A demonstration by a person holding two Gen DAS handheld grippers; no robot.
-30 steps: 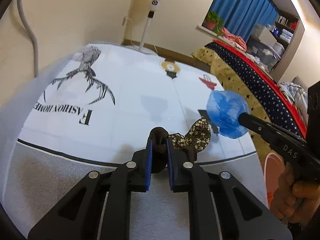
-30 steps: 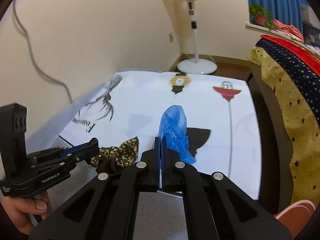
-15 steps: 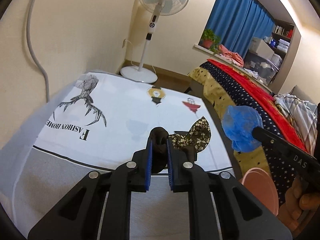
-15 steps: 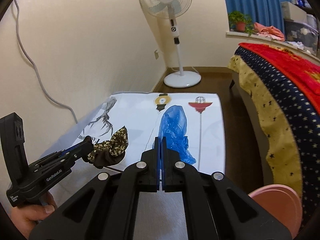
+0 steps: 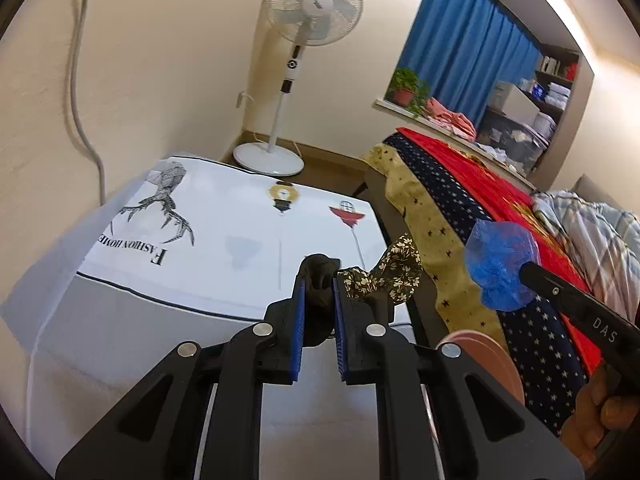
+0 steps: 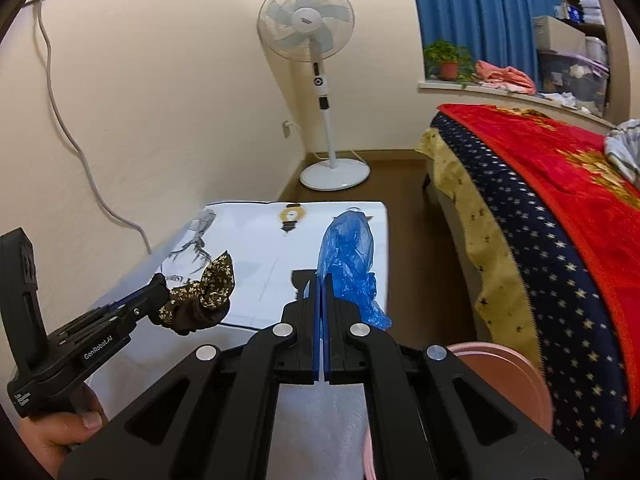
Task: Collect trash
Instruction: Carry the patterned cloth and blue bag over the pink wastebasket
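My left gripper (image 5: 319,276) is shut on a dark floral scrunchie (image 5: 394,272) and holds it in the air above the table's right edge; the scrunchie also shows in the right wrist view (image 6: 208,284). My right gripper (image 6: 322,280) is shut on a crumpled blue plastic shoe cover (image 6: 350,256), lifted above the table; the cover also shows in the left wrist view (image 5: 498,264). A pink bin (image 6: 508,384) stands on the floor below, between table and bed, and shows in the left wrist view too (image 5: 486,356).
A low table (image 5: 224,232) with a white printed cloth lies below. A bed with a starred and red blanket (image 6: 560,208) is to the right. A standing fan (image 6: 320,80) is at the far wall. A cable (image 6: 64,120) hangs down the left wall.
Both grippers have risen and drawn back from the table with their items, swinging right toward the bed. The pink bin has come further into view below.
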